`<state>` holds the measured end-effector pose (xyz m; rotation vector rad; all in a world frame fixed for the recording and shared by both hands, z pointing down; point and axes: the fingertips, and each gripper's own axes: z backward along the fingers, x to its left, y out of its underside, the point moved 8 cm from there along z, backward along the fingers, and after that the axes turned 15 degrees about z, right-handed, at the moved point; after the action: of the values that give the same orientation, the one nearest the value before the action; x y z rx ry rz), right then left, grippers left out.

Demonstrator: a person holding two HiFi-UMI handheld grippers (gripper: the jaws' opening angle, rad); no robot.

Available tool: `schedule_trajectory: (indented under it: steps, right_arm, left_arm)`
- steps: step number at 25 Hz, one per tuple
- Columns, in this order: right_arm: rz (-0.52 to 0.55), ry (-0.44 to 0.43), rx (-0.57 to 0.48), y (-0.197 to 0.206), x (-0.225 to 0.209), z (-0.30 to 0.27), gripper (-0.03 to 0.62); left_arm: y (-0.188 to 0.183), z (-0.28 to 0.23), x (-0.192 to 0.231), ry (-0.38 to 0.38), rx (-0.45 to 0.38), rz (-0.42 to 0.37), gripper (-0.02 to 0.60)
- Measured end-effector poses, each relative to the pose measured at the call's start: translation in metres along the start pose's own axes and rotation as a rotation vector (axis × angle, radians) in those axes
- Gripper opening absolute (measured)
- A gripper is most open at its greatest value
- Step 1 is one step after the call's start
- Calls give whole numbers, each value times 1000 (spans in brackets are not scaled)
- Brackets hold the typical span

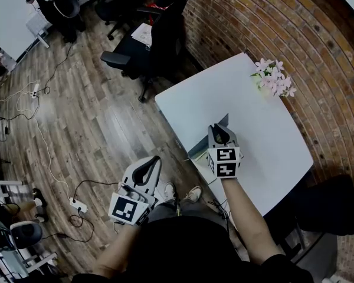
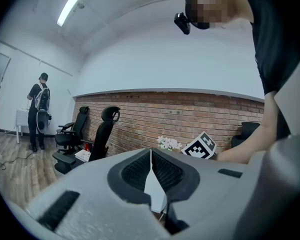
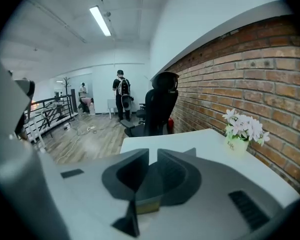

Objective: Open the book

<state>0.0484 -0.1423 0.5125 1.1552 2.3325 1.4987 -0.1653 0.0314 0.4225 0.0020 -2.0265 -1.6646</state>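
The book (image 1: 204, 145) lies at the near left edge of the white table (image 1: 265, 134), and its grey-blue cover is lifted up on edge. My right gripper (image 1: 220, 133) is shut on the top of that cover. In the right gripper view the dark cover (image 3: 151, 184) fills the narrow gap between the fingers of the right gripper (image 3: 152, 156), with one corner (image 3: 191, 152) poking out beyond them. My left gripper (image 1: 155, 163) hangs off the table over the wooden floor, left of the book. It is shut, its tips (image 2: 150, 151) touching with nothing held.
A small pot of pink-white flowers (image 1: 273, 80) stands at the table's far right by the brick wall. A black office chair (image 1: 159, 34) sits just beyond the table's far corner. Cables and a power strip (image 1: 76, 205) lie on the floor. People stand far off.
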Motion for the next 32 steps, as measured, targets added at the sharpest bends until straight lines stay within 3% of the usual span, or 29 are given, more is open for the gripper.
schedule_trajectory:
  steps: [10,19,26,32]
  right_arm:
    - [-52,-108,-127,-4,-2,-21,57]
    - [-55,-251,-127,0,20,-45,103]
    - [-53,-237,-162,-6,22,-45,180]
    - [64,-149,-239,-41,16,-22,184]
  left_arm:
    - [-3,-1,3,-4,19,33,31]
    - [-1,2,19,-34,8,24,31]
    - [0,-1,24,-36,15,35,31]
    - [-3,-8,22,-7,23,50,31]
